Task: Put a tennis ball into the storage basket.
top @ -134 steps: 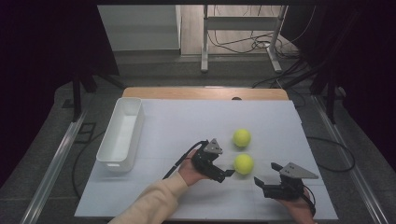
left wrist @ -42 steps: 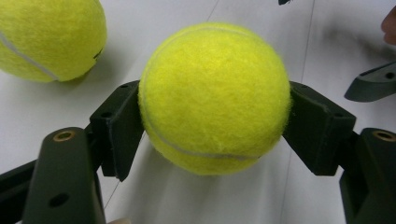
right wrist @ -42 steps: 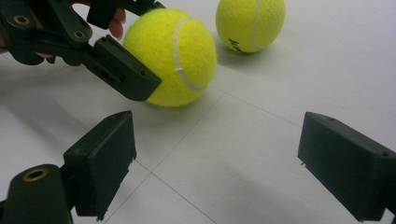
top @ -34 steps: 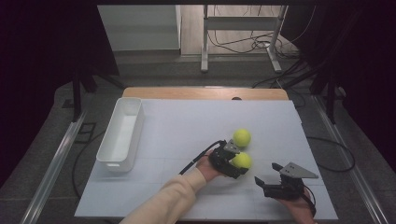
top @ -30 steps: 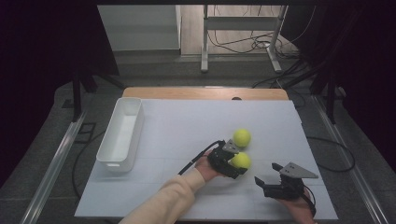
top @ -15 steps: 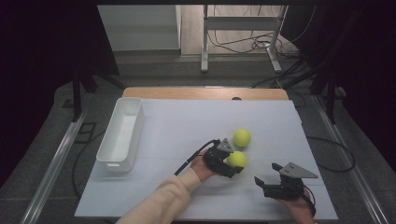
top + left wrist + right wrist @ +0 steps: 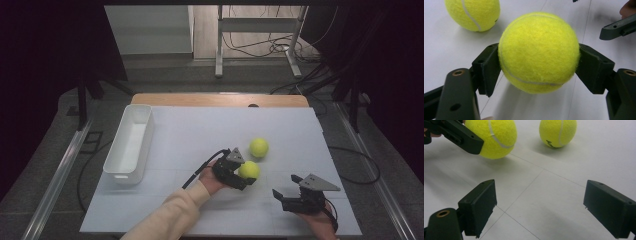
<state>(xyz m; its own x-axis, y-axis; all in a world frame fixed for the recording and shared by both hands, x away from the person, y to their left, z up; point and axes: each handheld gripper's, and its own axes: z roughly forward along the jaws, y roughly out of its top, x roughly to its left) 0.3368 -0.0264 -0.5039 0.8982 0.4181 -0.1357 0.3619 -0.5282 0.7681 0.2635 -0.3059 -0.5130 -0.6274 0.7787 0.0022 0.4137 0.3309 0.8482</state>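
A dim room with cables on the floor is surrounding a white-topped bench (image 7: 200, 135), and a white bin (image 7: 129, 145) is sitting near the bench's left edge; everything below is placed from that bin.

Well to the right of the bin, past the bench's middle, the left gripper (image 7: 239, 176) is clamping a yellow tennis ball (image 7: 248, 170). In the left gripper view the two black pads are pressing on opposite sides of the ball (image 7: 539, 52) at about its widest line, and the shadow beneath suggests it is sitting just off the surface, though I cannot be sure. A second tennis ball (image 7: 259, 147) is lying just beyond it, slightly farther from the bin and apart from the held one. Farthest from the bin, near the front right corner, the right gripper (image 7: 292, 199) is resting with its jaws wide apart and nothing between them (its own camera is looking across bare bench at both balls).

The held ball is likely handling as a light, springy thing: the felt is giving the pads good friction, so slipping seems unlikely, but the round shape will roll out of any off-centre pinch. The present hold across the middle looks sound. A firm, not crushing, squeeze should be enough, and it is not fragile if dropped, though it would bounce and roll away.
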